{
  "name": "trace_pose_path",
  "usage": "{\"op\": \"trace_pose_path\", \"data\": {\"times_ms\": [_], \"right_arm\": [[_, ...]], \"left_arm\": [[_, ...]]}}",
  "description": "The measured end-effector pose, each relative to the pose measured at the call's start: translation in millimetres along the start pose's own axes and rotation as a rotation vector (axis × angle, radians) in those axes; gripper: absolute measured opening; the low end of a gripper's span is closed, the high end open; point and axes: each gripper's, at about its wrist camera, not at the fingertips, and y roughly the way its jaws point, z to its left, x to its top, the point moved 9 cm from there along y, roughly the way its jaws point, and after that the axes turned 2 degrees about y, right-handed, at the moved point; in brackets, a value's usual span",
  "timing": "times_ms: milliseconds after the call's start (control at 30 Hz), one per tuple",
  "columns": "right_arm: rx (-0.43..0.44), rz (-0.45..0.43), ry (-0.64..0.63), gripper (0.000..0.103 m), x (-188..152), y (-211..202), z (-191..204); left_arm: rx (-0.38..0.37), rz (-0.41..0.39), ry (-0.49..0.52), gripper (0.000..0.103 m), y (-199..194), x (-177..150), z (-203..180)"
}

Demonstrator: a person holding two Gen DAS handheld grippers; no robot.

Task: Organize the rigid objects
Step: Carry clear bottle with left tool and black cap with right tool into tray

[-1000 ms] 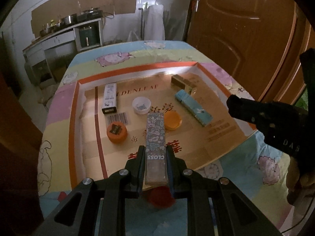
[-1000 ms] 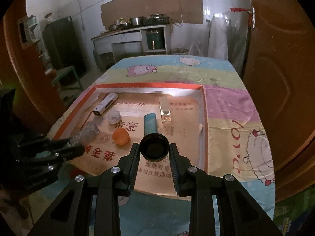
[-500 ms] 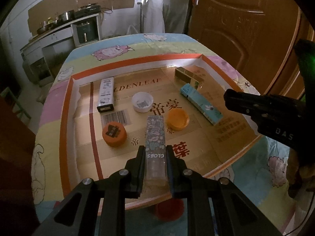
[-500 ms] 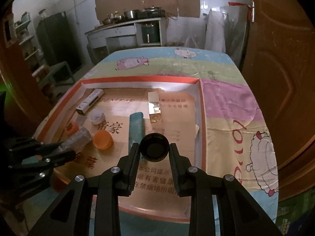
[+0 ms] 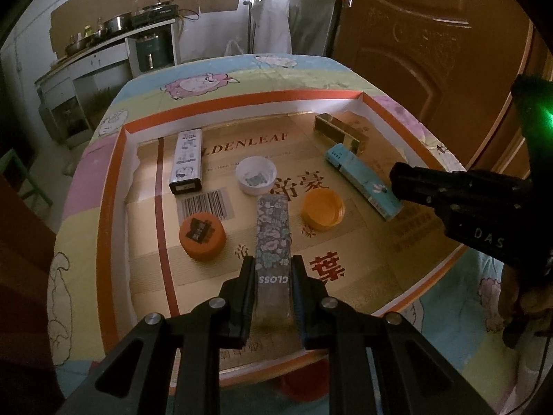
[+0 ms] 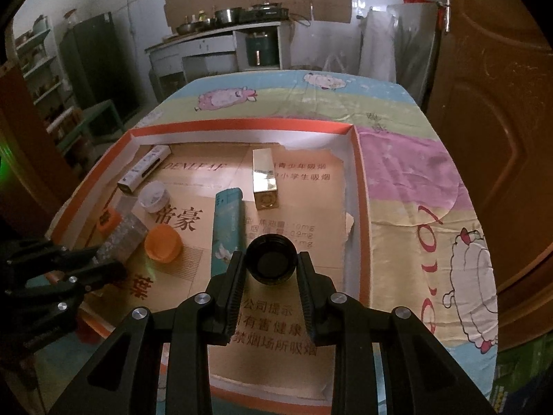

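My left gripper (image 5: 272, 278) is shut on a long floral box marked CLOSS (image 5: 273, 238) and holds it over the near part of the orange-rimmed cardboard tray (image 5: 114, 186). My right gripper (image 6: 271, 269) is shut on a black round cap (image 6: 272, 263) above the tray's (image 6: 361, 186) right half. In the tray lie a white patterned box (image 5: 186, 162), a white cap (image 5: 256, 175), two orange caps (image 5: 202, 235) (image 5: 323, 210), a teal box (image 5: 364, 180) and a gold box (image 5: 340, 133). The right gripper also shows at the right of the left wrist view (image 5: 459, 197).
The tray sits on a table with a pastel sheep cloth (image 6: 414, 159). A brown door (image 5: 432, 34) stands at the right. A red object (image 5: 304, 382) lies under the tray's near edge. Kitchen counters (image 6: 221, 48) stand at the back.
Both grippers have moved forward over the tray with their objects still held. The tray contents have not moved.
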Motion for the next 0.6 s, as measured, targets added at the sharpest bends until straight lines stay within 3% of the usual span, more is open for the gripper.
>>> {"op": "trace_pose_path", "data": {"times_ms": [433, 500, 600], "right_arm": [[-0.019, -0.009, -0.016, 0.031, 1.2, 1.8, 0.7], [-0.014, -0.009, -0.014, 0.031, 1.2, 1.5, 1.1], [-0.01, -0.01, -0.009, 0.034, 1.7, 0.9, 1.2]], "left_arm": [[-0.036, -0.02, -0.007, 0.021, 0.7, 0.6, 0.4], [-0.039, -0.024, -0.014, 0.024, 0.2, 0.5, 1.3], [-0.04, -0.029, -0.026, 0.038, -2.2, 0.0, 3.1]]}}
